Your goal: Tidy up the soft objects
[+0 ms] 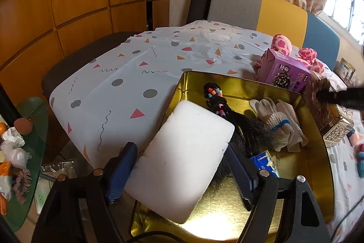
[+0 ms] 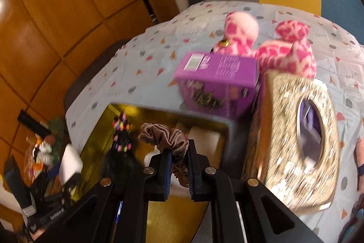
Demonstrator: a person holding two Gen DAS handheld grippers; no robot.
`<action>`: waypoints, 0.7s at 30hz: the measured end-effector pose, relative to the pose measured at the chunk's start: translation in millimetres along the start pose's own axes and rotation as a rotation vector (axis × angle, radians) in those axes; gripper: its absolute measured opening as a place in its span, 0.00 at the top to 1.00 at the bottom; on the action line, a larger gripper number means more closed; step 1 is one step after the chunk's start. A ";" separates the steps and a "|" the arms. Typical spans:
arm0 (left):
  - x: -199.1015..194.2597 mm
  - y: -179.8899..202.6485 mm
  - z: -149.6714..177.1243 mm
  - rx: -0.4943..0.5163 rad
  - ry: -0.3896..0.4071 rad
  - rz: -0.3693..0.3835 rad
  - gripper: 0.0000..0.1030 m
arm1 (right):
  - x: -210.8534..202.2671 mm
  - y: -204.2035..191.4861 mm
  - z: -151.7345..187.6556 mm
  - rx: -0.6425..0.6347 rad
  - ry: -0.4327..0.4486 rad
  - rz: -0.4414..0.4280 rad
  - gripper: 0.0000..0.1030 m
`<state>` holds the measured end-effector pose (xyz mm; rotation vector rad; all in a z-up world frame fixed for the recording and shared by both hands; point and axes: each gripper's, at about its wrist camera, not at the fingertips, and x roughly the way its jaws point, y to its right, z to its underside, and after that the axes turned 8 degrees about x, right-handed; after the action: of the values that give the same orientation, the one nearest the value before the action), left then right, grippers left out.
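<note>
Now the left gripper (image 1: 179, 165) has its jaws spread wide, with a white foam block (image 1: 182, 165) between them; whether the pads press on it I cannot tell. The block leans over the near left edge of the gold tray (image 1: 318, 152). Meanwhile the right gripper (image 2: 178, 172) pinches a brown scrunchie (image 2: 168, 140) tightly, above the tray's near edge.
</note>
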<state>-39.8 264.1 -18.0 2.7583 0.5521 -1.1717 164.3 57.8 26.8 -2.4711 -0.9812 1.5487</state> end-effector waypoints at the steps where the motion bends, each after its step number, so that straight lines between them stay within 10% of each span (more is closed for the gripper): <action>1: -0.5 0.3 0.1 0.000 0.001 -0.001 0.17 | 0.7 -2.3 6.6 -0.006 -0.008 -0.003 0.90; 21: -61.2 -63.1 -39.1 -0.063 0.153 -0.023 0.03 | 30.4 -18.9 88.0 -0.069 -0.117 0.154 0.90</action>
<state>-75.3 313.8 56.3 2.8101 0.6267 -0.9348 91.2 65.8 -33.4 -2.5848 -0.8931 1.7514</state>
